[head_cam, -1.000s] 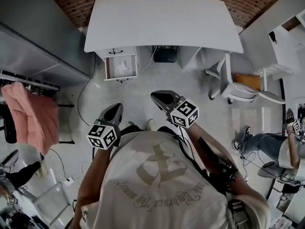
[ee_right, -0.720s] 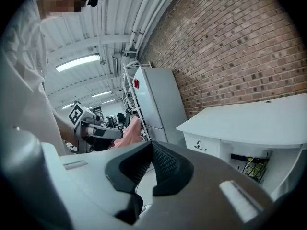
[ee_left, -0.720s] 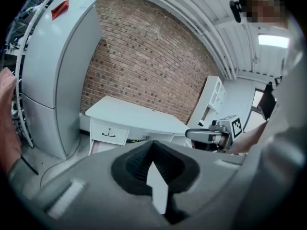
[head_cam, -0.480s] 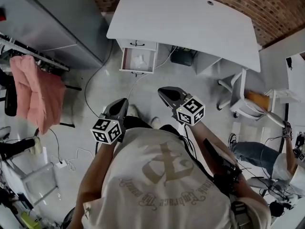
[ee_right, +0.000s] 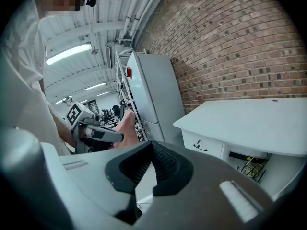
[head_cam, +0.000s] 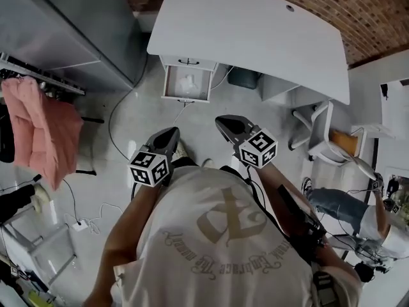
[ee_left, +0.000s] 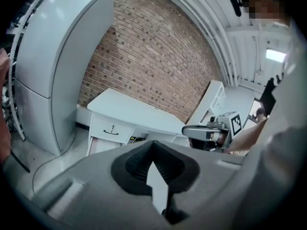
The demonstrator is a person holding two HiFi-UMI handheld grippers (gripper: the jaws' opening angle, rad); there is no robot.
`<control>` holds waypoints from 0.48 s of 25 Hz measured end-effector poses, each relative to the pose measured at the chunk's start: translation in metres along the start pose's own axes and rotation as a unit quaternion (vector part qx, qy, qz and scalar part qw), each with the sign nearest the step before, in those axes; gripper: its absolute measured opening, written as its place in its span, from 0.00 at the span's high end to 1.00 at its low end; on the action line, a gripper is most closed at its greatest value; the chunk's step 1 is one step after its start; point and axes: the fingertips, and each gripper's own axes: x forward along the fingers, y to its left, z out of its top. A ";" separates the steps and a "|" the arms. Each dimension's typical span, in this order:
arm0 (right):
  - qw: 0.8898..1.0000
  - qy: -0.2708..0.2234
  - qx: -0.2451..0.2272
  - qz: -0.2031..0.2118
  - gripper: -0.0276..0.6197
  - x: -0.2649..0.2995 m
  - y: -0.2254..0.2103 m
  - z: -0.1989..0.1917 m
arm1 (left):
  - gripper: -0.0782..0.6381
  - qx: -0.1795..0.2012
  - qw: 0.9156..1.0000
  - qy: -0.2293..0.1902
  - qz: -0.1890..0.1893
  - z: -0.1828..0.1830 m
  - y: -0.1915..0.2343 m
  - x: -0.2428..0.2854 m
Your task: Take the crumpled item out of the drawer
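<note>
Close in front of the person's chest, the left hand-held gripper and the right hand-held gripper are held side by side above the floor, both pointing toward the desk. Each one's own view shows the ribbed pads brought together at the tips, narrow, with nothing between them. The left gripper view also catches the right hand-held gripper just off to its side.

Ahead of the tips, well apart from both, the white surface stands against a brick wall. Under its left end a drawer is pulled out over the floor, below a shut drawer front with a dark handle. The crumpled item, white, lies inside the open drawer, untouched. A cable runs across the floor from beneath the drawer toward the person.

Left of the surface stands a tall grey cabinet, and nearer the person a pink garment hangs on a rack. Right of the surface is a white chair with an orange seat, and beyond it another person's legs in jeans.
</note>
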 end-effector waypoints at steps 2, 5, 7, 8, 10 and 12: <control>1.000 0.002 0.000 -0.008 0.95 0.014 -0.007 0.010 | 0.89 0.007 1.000 0.006 -0.015 0.013 0.011 0.010; 1.000 0.006 -0.005 -0.018 0.95 0.034 -0.016 0.026 | 0.89 0.019 0.999 0.011 -0.037 0.034 0.024 0.021; 1.000 0.010 -0.007 -0.023 0.95 0.048 -0.019 0.033 | 0.89 0.024 0.999 0.011 -0.048 0.043 0.033 0.022; 1.000 0.013 -0.008 -0.025 0.95 0.055 -0.020 0.036 | 0.89 0.024 0.998 0.011 -0.051 0.045 0.039 0.021; 0.999 0.020 -0.011 -0.032 0.95 0.069 -0.023 0.040 | 0.89 0.019 0.998 0.012 -0.050 0.049 0.053 0.020; 0.999 0.027 -0.014 -0.035 0.95 0.082 -0.027 0.044 | 0.89 0.012 0.999 0.010 -0.044 0.052 0.067 0.017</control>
